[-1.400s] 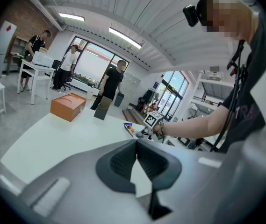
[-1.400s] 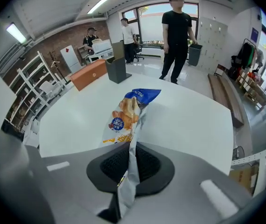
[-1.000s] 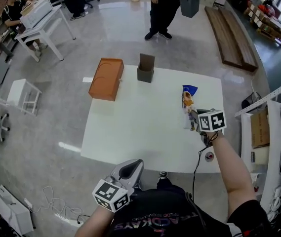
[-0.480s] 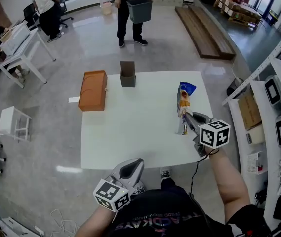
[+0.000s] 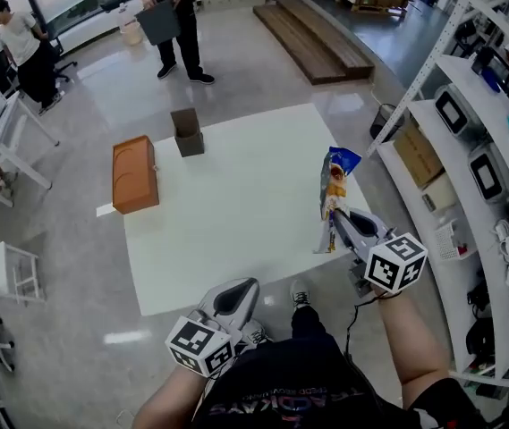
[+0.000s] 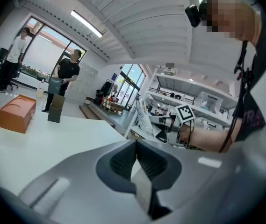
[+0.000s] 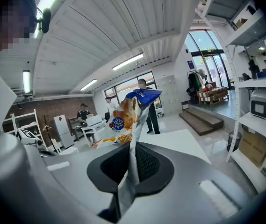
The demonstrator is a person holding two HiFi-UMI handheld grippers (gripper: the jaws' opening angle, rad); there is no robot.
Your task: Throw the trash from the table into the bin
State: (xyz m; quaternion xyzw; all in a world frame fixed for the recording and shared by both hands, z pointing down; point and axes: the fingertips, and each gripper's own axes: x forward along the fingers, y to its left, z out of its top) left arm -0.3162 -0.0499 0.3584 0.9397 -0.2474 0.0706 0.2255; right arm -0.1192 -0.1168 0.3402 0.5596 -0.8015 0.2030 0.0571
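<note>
Crinkly blue-and-orange snack bag stands upright, its lower end clamped in the right claw above the white tabletop's right edge, the dark grey plastic bin well beyond the far-left corner.

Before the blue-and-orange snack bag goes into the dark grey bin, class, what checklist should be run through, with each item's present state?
1. Grip: the right gripper is shut on the bottom edge of the crinkly blue-and-orange snack bag: ok.
2. Spare hand: the left gripper has its jaws together with nothing between them: ok.
3. Bin located: the dark grey plastic bin is in the hands of a person standing beyond the white table: ok.
4. Bin within reach: it looks too far off, across the table: not ok.
5. Other trash: an orange-brown box and a small dark open box stand on the table; trash or not: cannot tell.
</note>
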